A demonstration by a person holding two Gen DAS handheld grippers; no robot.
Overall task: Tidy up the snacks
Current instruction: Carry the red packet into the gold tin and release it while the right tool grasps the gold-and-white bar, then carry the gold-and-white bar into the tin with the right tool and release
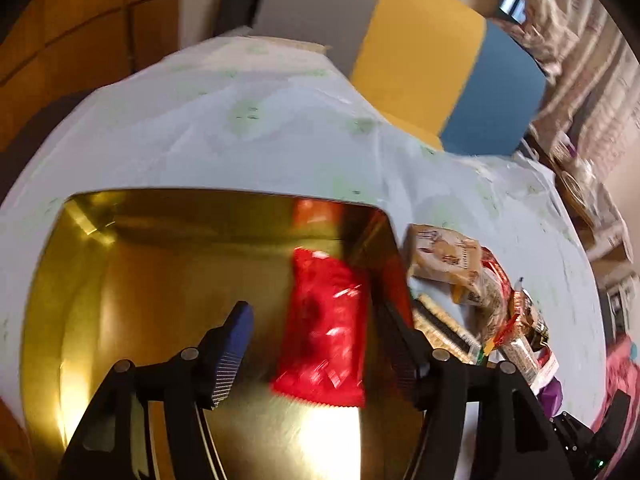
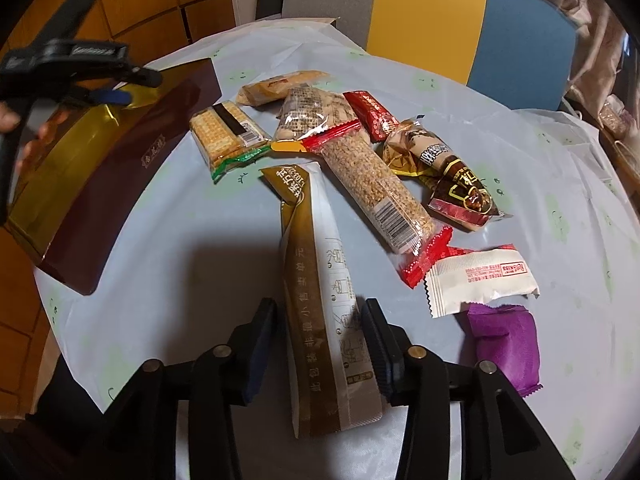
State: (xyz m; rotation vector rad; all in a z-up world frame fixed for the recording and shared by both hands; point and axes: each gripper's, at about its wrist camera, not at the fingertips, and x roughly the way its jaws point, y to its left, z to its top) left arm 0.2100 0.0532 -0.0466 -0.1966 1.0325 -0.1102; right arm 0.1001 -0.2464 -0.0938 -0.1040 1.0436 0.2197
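Note:
My left gripper (image 1: 316, 344) is open over the gold-lined box (image 1: 132, 280); a red snack packet (image 1: 324, 328) lies loose between its fingers inside the box. In the right wrist view the box (image 2: 92, 184) has maroon sides and sits at the table's left, with the left gripper (image 2: 120, 92) above it. My right gripper (image 2: 320, 340) is open, its fingers on either side of a long gold-and-white packet (image 2: 320, 280) lying on the table. Several snacks lie beyond: a cracker pack (image 2: 226, 132), a sesame bar (image 2: 372, 188), a white packet (image 2: 480, 280), a purple packet (image 2: 504, 340).
The table (image 2: 180, 260) has a pale blue cloth with green prints. Chairs with grey, yellow and blue backs (image 2: 424, 20) stand behind it. The snack pile (image 1: 472, 292) lies right of the box. Wood panelling is at the left.

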